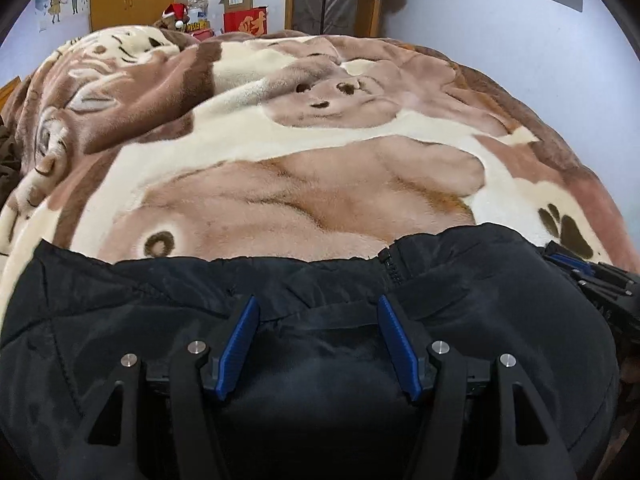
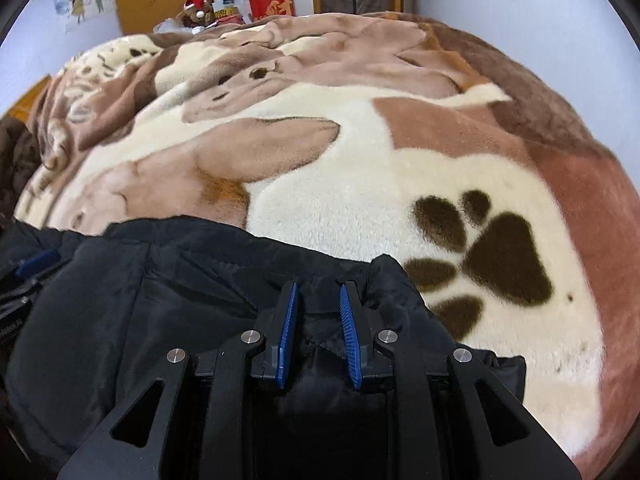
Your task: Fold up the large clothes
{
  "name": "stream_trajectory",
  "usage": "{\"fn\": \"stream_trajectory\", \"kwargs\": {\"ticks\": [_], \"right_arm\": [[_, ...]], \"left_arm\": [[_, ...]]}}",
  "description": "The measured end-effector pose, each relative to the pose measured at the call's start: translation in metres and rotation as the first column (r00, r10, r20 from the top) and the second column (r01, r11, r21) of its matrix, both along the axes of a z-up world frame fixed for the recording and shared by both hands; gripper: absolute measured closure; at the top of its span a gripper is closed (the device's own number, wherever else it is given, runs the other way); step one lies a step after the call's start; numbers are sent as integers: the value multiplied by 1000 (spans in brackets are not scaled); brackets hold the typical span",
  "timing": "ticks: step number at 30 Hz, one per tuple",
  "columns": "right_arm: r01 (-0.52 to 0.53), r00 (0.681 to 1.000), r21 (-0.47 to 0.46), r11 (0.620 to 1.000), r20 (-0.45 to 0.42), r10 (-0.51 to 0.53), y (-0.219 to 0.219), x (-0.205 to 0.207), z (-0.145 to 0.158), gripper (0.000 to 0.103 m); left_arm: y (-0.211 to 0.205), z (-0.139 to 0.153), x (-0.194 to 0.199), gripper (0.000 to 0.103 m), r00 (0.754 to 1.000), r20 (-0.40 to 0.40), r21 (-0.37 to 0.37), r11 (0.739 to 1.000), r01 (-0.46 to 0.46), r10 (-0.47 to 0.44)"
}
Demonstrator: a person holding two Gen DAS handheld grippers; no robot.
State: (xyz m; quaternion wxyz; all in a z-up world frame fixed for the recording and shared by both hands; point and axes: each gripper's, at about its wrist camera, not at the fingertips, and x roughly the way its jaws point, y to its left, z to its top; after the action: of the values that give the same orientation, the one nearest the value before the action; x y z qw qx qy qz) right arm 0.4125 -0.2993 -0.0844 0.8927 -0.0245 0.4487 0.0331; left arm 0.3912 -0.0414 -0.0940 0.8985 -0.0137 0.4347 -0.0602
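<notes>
Black jacket (image 1: 120,320) spread on a plush brown-and-cream blanket (image 1: 320,152), left claw (image 1: 318,312) with fingers apart over its padded edge near the zipper (image 1: 394,266), right claw (image 2: 319,296) pinching a fold at the jacket's corner beside a paw print (image 2: 504,256)

We see our left hand-held gripper (image 1: 318,320) with its blue pads spread wide over a black jacket (image 1: 120,320). The jacket lies on a brown and cream blanket (image 1: 280,140), its zipper (image 1: 394,266) near the far edge.
</notes>
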Motion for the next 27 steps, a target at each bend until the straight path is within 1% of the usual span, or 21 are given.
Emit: {"fn": "stream_trajectory", "kwargs": {"ticks": [3, 8, 11, 12, 14, 16, 17, 19, 20, 22, 24, 27], "right_arm": [[10, 1000, -20, 1000, 23, -9, 2, 0, -5, 81], [17, 999, -16, 1000, 33, -17, -1, 1, -10, 81], [14, 1000, -22, 1000, 24, -14, 0, 2, -6, 81], [12, 1000, -23, 1000, 12, -12, 0, 2, -1, 81], [19, 1000, -26, 999, 12, -19, 1, -6, 18, 81], [29, 998, -11, 1000, 50, -28, 3, -17, 38, 80], [24, 996, 8, 1000, 81, -24, 9, -27, 54, 80], [-19, 993, 39, 999, 119, 14, 26, -41, 74, 79], [-41, 991, 47, 998, 128, 35, 34, -45, 77, 79], [-106, 986, 54, 993, 132, 99, 62, -51, 79, 79], [-151, 984, 47, 987, 105, 146, 89, -45, 67, 79], [-148, 988, 28, 989, 54, 146, 103, -28, 39, 79]], "left_arm": [[1, -7, 2, 38, 1000, 3, -20, 1000, -4, 4], [-2, -12, 4, 38, 1000, 14, -5, 1000, -7, 7], [2, -4, 6, 39, 1000, -20, -12, 1000, -4, 4], [6, 5, 5, 39, 1000, -29, -19, 1000, -2, 1], [19, 26, -6, 39, 1000, -4, -25, 1000, -11, 11], [38, 46, -19, 39, 999, 41, -27, 1000, -15, 16], [51, 55, -28, 39, 997, 69, -17, 1000, -23, 24], [76, 66, -36, 39, 994, 100, 13, 999, -51, 50], [93, 67, -38, 39, 992, 105, 24, 997, -76, 73], [122, 60, -35, 39, 989, 81, 37, 991, -127, 124], [144, 47, -29, 39, 984, 41, 25, 985, -173, 172], [155, 20, -23, 38, 983, -4, 14, 983, -182, 183]]}}
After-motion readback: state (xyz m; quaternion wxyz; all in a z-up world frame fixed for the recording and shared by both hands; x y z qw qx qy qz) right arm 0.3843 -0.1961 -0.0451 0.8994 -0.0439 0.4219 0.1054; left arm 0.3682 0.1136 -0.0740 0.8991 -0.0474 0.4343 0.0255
